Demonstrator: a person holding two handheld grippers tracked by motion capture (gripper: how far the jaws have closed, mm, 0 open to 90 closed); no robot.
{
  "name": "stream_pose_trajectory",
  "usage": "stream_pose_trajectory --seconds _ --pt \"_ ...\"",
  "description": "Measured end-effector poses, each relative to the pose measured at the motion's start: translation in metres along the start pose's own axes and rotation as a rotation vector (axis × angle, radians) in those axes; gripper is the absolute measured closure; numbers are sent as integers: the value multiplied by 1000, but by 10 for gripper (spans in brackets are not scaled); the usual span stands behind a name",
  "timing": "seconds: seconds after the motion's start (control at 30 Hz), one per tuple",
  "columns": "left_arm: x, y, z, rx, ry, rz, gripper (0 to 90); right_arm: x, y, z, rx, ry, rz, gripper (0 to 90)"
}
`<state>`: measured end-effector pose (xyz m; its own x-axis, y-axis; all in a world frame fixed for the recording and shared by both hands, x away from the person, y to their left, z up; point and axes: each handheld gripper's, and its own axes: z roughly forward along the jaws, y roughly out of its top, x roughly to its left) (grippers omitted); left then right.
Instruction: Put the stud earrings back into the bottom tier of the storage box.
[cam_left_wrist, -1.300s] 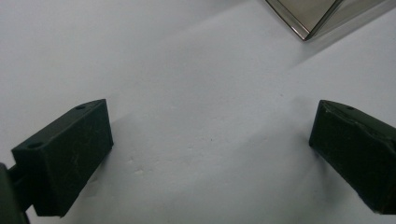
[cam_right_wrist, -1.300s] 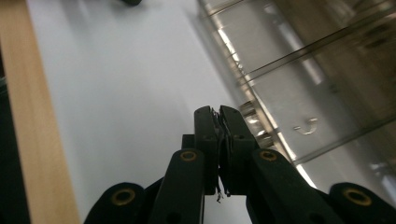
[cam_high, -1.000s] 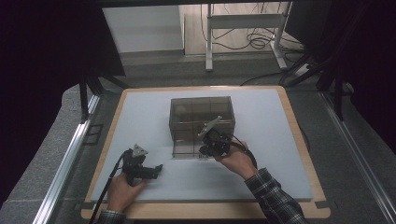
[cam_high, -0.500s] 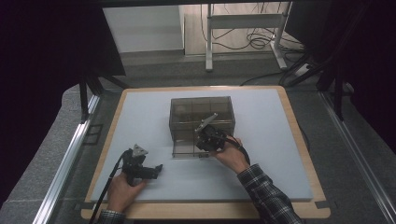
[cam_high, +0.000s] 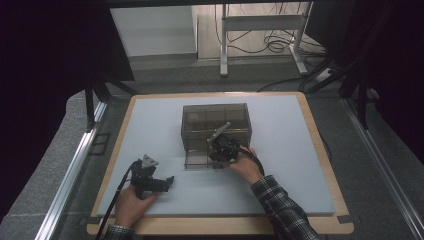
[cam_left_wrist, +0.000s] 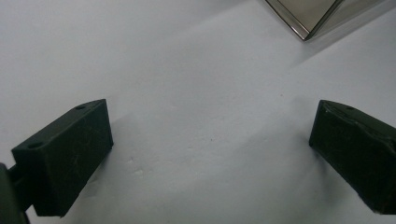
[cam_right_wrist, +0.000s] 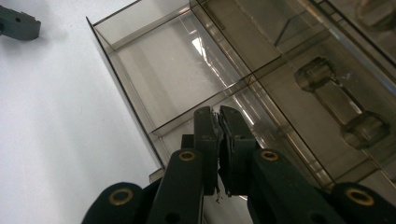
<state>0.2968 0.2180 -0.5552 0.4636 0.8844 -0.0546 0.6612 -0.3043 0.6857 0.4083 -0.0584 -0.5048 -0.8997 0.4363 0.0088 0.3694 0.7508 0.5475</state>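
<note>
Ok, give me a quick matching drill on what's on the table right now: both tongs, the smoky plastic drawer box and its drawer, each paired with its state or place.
Things:
1. left tongs
2. right tongs
3. smoky plastic drawer box
4. drawer

States or places:
A. pulled out toward the person, nothing in the compartments that show
B. jaws wide apart over bare white table, near the front left
C. mid-table, back from the person
D. jaws closed together at the drawer's front wall

Pairs: 1-B, 2-D, 3-C, 4-A
</note>
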Motion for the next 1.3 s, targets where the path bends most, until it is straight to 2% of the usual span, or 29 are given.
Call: stream_pose_trajectory --seconds 0.3,0.93,1.3 --pt "0 0 0 0 0 0 0 -1 2 3 5 7 3 798" --pt "0 0 0 0 0 0 0 1 -1 -15 -35 7 3 715" --pt "0 0 0 0 0 0 0 10 -2 -28 -69 5 -14 628"
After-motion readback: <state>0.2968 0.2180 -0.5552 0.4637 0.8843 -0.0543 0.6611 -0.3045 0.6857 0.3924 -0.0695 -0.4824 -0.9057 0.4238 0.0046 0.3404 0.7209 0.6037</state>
